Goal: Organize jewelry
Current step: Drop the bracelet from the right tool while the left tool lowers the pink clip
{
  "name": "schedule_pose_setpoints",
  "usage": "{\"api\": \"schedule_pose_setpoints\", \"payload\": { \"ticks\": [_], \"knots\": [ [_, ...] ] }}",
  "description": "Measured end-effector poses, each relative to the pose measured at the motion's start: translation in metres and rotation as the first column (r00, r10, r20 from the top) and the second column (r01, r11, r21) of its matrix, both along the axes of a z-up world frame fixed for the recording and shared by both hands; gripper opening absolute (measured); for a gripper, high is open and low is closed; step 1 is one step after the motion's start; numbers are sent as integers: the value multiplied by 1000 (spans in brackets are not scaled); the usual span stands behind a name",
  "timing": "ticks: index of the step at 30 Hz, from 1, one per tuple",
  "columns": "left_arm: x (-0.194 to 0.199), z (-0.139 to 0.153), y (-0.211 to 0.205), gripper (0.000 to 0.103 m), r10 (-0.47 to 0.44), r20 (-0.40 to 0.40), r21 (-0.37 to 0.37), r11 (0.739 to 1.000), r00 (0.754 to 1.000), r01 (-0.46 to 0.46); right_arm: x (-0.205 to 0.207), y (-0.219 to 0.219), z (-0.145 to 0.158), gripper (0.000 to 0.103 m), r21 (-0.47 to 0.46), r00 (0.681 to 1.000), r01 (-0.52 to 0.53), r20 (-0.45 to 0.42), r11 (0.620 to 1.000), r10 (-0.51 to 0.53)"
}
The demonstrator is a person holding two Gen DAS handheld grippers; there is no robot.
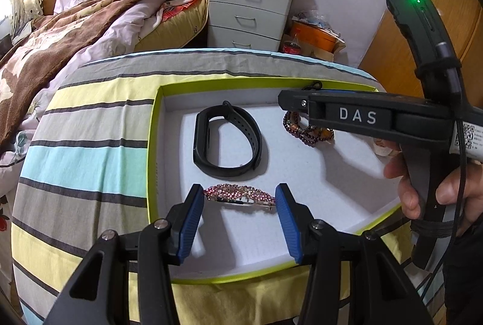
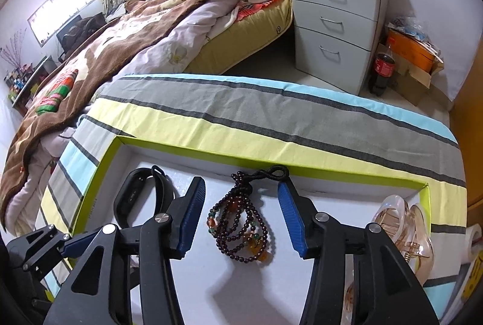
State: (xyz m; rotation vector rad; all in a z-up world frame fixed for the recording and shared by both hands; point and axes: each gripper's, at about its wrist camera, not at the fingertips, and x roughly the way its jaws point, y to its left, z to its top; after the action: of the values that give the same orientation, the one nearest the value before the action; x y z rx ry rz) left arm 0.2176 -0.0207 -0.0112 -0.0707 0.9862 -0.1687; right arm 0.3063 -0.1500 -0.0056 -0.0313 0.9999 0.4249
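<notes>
- Striped cloth (image 2: 271, 113) in grey, yellow and blue covers the table beside a bed (image 2: 135, 32)
- White tray (image 1: 302, 237) with a lime rim sits on it
- Black watch band (image 1: 226, 141) lies looped inside
- Dark bead necklace (image 2: 238, 222) lies piled between the right gripper (image 2: 241, 210) and its spread jaws, untouched
- Pink jewelled hair clip (image 1: 240, 195) spans the open left gripper (image 1: 240, 219)

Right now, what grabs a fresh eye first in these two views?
A lime-rimmed white tray on the striped cloth, holding a black fitness band mid-tray and a pink rhinestone hair clip between the left gripper's open fingers. The dark beaded bracelet lies between the right gripper's open fingers.
</notes>
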Motion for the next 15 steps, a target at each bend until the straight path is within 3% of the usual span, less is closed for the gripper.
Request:
{"api": "schedule_pose_setpoints", "payload": {
  "ticks": [15],
  "knots": [
    [-17,16,-7,56,-20,29,-14,1000,999,21,-36,-9,30,54,25,997,26,77,999,-27]
  ]
}}
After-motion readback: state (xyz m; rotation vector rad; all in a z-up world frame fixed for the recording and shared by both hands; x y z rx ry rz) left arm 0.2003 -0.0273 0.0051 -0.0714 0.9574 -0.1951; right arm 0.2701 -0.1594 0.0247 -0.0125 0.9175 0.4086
